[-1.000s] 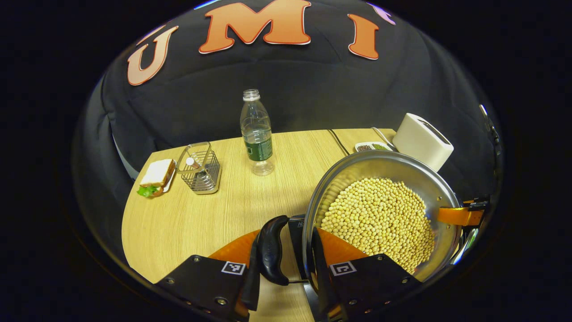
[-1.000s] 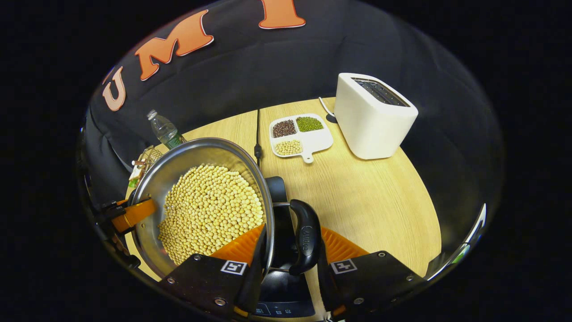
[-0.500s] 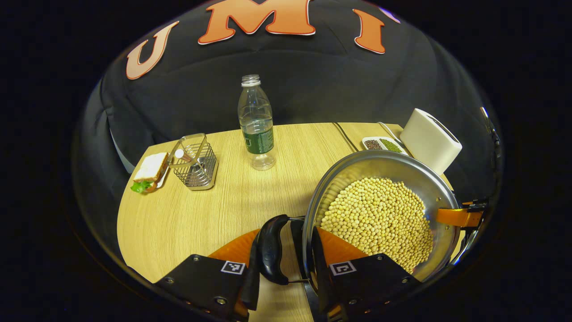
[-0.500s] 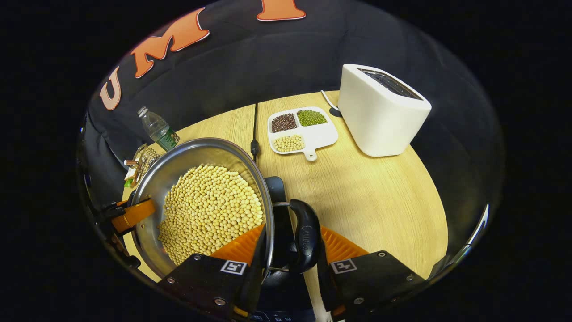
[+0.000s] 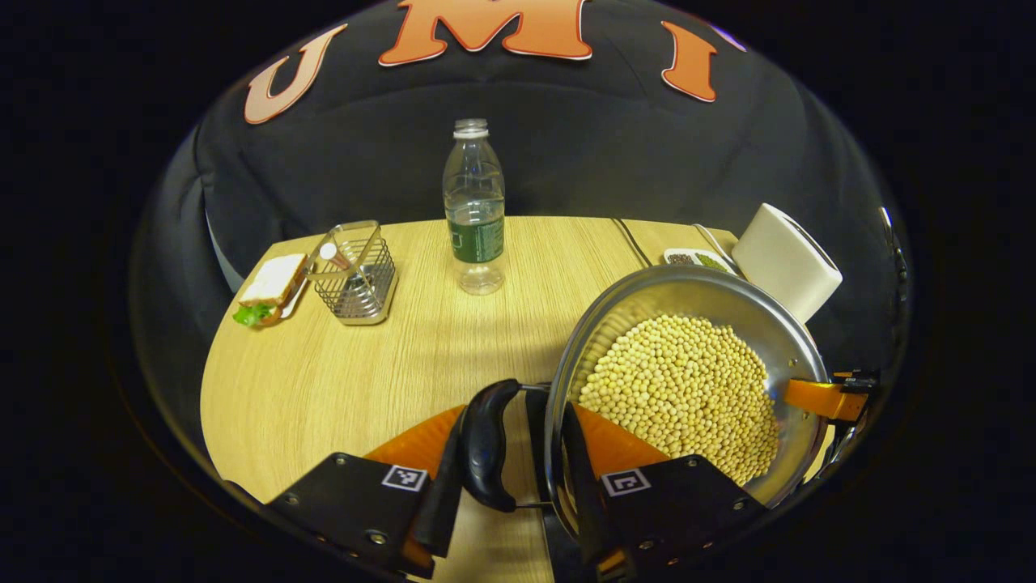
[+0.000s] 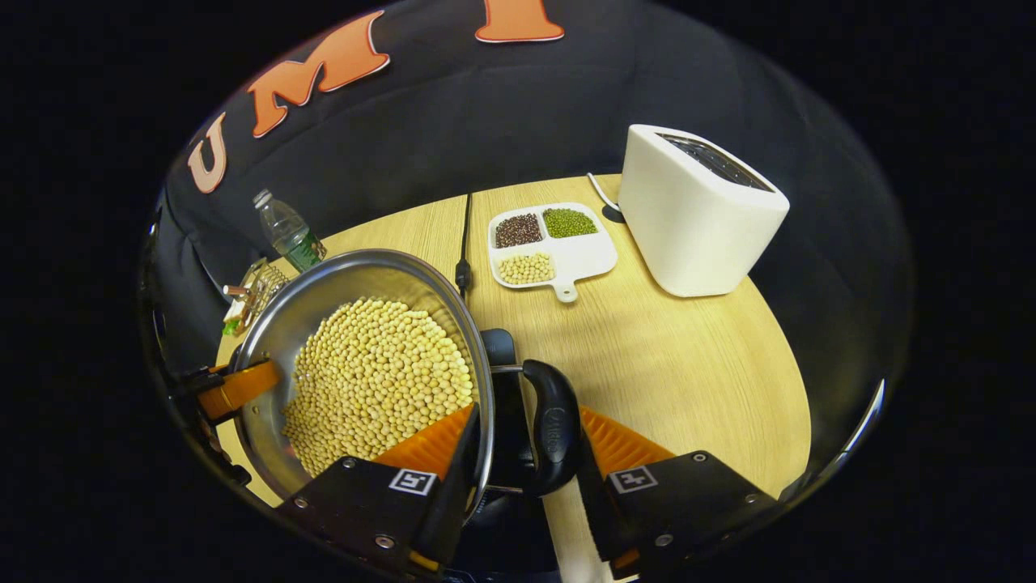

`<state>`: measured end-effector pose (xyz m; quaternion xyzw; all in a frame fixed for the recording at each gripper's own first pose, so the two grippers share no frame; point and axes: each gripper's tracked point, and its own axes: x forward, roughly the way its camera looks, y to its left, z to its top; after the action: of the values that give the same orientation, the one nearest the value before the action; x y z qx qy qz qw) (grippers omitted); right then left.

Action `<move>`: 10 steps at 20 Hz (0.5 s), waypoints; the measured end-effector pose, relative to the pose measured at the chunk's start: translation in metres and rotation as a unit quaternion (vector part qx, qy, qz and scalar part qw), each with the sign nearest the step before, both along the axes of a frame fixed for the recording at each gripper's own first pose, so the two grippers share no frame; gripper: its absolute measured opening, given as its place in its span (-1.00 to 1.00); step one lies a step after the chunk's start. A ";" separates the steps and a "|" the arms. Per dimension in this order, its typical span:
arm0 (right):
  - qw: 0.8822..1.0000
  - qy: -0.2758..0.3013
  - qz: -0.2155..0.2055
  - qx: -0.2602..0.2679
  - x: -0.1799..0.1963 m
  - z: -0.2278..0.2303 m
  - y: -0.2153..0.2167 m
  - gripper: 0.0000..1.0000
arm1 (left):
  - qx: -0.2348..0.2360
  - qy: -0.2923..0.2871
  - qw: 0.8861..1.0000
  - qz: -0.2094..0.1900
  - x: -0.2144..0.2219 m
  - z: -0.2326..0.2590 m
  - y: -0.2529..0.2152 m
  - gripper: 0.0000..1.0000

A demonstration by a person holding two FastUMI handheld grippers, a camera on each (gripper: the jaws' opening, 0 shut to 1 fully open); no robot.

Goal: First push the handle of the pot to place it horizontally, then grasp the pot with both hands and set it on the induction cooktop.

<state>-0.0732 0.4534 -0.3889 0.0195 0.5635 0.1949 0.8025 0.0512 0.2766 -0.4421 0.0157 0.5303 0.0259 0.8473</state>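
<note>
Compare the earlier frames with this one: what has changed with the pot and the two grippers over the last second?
Little. Both views shifted slightly, so the carried pot moved a bit with both grippers. In the right gripper view, the cooktop's control panel, visible under the pot a second ago, has slipped out at the bottom edge. Unchanged: the left gripper and right gripper each clamp a side handle, soybeans inside; bottle and toaster stand as before.

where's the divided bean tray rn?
Right gripper view: bean tray sits on the table's far side, just left of the white toaster, right of the black cable.
</note>
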 end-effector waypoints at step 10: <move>0.999 -0.045 0.003 0.005 0.007 0.030 -0.026 0.66 | -0.077 -0.002 0.996 0.054 -0.027 0.030 0.038 0.63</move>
<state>-0.0658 0.4269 -0.3588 0.0133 0.5261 0.2013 0.8261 0.0246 0.3147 -0.4124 -0.0780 0.5289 0.0309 0.8445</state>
